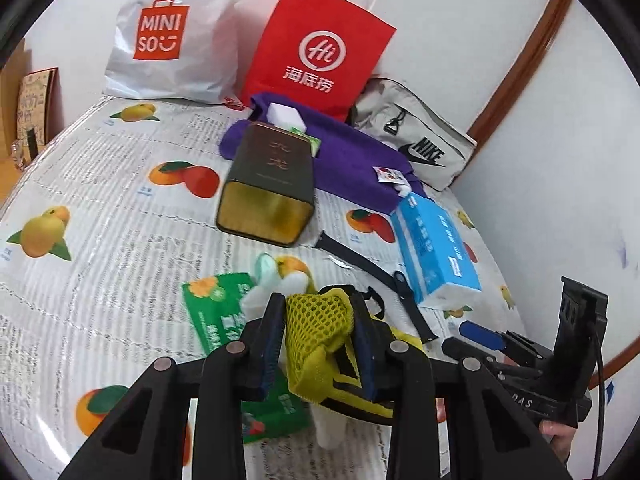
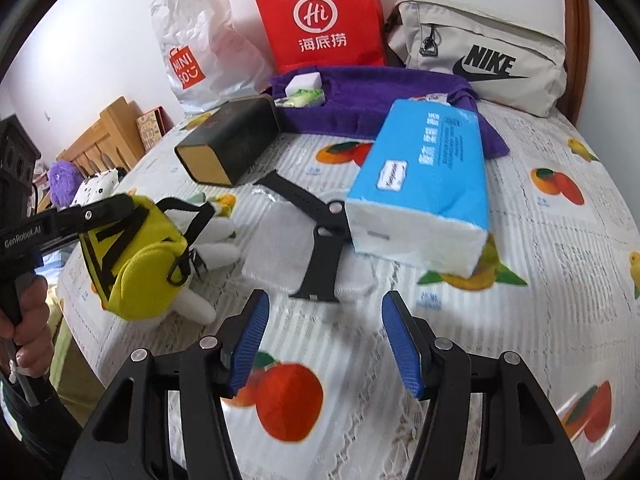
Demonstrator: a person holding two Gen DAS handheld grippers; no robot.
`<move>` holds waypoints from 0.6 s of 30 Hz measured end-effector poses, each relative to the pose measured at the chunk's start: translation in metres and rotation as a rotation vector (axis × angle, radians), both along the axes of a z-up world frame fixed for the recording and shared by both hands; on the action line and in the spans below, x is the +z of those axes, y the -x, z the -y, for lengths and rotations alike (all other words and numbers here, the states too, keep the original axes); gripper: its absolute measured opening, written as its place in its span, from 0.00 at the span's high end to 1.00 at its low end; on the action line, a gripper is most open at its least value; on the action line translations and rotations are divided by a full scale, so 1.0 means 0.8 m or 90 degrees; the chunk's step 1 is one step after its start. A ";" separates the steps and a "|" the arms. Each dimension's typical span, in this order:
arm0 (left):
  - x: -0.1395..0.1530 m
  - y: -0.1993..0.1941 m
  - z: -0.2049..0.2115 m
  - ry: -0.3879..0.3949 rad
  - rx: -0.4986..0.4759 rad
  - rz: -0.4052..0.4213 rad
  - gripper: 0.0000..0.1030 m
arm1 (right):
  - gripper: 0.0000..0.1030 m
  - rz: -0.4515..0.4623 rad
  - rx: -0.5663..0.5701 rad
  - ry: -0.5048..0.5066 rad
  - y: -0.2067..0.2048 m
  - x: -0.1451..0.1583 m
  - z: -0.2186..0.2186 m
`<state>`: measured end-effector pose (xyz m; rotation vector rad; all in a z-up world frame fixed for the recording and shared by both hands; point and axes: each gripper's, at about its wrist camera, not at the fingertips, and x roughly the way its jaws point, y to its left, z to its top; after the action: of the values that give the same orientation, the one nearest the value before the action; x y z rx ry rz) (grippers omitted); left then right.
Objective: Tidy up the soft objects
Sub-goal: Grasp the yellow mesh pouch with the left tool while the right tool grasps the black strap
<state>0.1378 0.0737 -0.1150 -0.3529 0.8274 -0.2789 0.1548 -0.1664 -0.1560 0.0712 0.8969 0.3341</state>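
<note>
My left gripper is shut on a yellow mesh pouch with black straps, held a little above the bed. The right wrist view shows the same pouch hanging from the left gripper at the left edge. Under it lie a white plush toy and a green packet. My right gripper stands open over the fruit-print bedspread, with nothing between its blue pads. A blue tissue pack lies ahead of it, beside a purple towel.
A dark tin box lies on its side mid-bed. A black watch strap rests on a clear wrapper. Against the wall stand a white Miniso bag, a red paper bag and a grey Nike bag.
</note>
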 end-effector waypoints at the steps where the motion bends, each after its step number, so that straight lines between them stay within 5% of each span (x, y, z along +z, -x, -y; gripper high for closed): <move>1: -0.001 -0.001 -0.002 0.001 0.001 -0.003 0.70 | 0.45 -0.001 -0.001 -0.003 -0.005 -0.002 -0.001; 6: -0.007 -0.004 -0.010 0.012 0.007 -0.013 0.70 | 0.65 -0.018 0.005 -0.006 -0.028 -0.015 -0.011; 14: -0.010 -0.006 -0.009 0.018 0.005 -0.018 0.70 | 0.66 0.006 0.023 0.100 -0.045 -0.031 -0.050; 18: -0.015 -0.005 -0.007 0.028 0.003 -0.025 0.70 | 0.81 0.026 0.035 0.121 -0.043 -0.031 -0.058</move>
<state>0.1419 0.0792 -0.1270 -0.4033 0.8604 -0.2865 0.1890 -0.1199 -0.1806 -0.1350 0.8868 0.2993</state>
